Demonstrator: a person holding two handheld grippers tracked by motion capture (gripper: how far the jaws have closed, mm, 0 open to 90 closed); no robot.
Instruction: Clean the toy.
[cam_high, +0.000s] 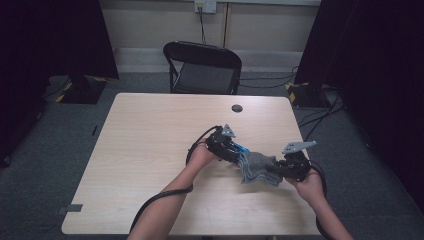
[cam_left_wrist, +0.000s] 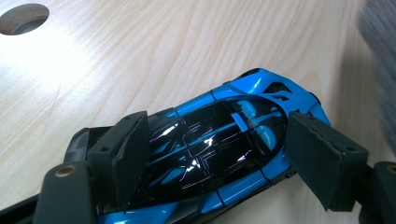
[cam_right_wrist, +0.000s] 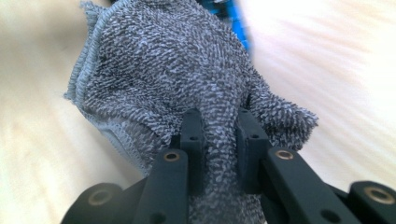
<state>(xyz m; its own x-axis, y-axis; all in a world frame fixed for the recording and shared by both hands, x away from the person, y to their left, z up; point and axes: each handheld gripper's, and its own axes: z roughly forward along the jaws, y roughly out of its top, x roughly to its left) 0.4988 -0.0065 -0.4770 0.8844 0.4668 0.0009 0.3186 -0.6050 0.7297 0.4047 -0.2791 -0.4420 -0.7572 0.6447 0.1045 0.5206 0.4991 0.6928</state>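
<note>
step: wiping the car (cam_left_wrist: 219, 154) | left gripper (cam_left_wrist: 219, 161) is clamping car on table (cam_high: 150, 150) | right gripper (cam_right_wrist: 219, 135) is pinching cloth (cam_right_wrist: 187, 79) tight | next: probably dragging cloth over the hood, car held steady

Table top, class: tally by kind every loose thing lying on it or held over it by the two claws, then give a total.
Blue toy car, held in the left claw: 1
Grey terry cloth, pinched in the right claw: 1
Total: 2
</note>
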